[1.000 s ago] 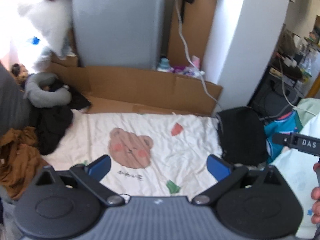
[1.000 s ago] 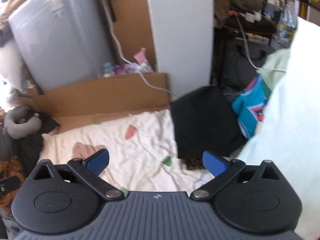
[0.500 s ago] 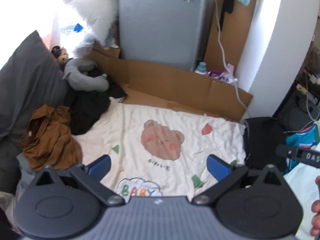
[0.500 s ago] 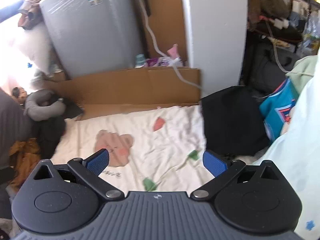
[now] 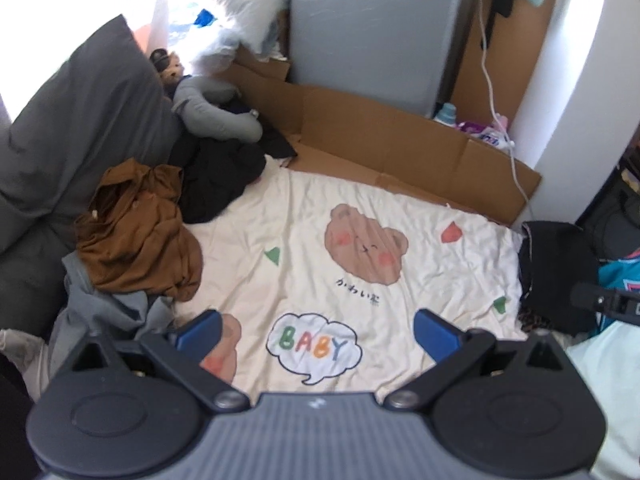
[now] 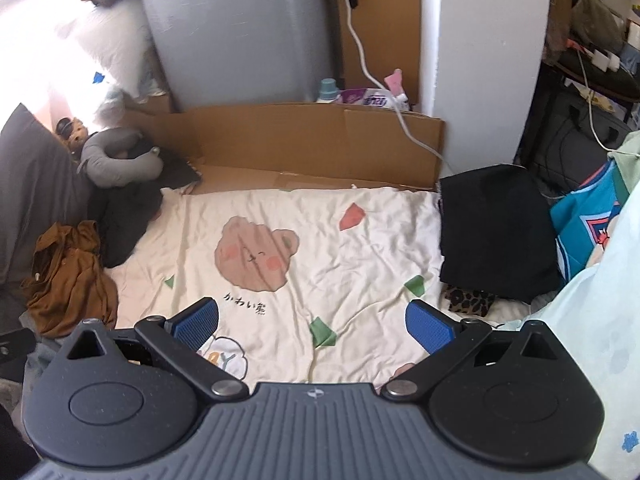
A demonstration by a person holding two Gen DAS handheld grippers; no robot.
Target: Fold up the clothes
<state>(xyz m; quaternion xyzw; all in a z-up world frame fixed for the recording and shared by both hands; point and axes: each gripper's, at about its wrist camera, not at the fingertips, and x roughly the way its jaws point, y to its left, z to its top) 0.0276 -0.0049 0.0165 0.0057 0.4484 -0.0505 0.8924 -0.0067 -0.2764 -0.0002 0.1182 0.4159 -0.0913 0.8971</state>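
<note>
A crumpled brown garment (image 5: 136,236) (image 6: 68,276) lies at the left edge of a cream bear-print blanket (image 5: 360,272) (image 6: 320,248), beside a heap of black clothes (image 5: 216,176) (image 6: 124,216). A folded black garment (image 6: 492,232) (image 5: 556,272) rests at the blanket's right edge, over a leopard-print piece (image 6: 470,300). My left gripper (image 5: 316,334) hovers open above the blanket's near part, holding nothing. My right gripper (image 6: 312,326) is open too, empty, over the blanket's near middle. The right gripper's tip (image 5: 604,304) shows at the right of the left wrist view.
A grey pillow (image 5: 72,132) and a grey neck pillow (image 5: 216,116) sit at the left. Cardboard (image 6: 304,140) lines the far side before a grey appliance (image 6: 240,28) and white pillar (image 6: 488,60). A teal garment (image 6: 584,224) and pale fabric (image 6: 600,340) lie right.
Both grippers have swung left and pulled back, bringing the brown garment, the grey pillow and the blanket's BABY print into view. Both stay open and empty.
</note>
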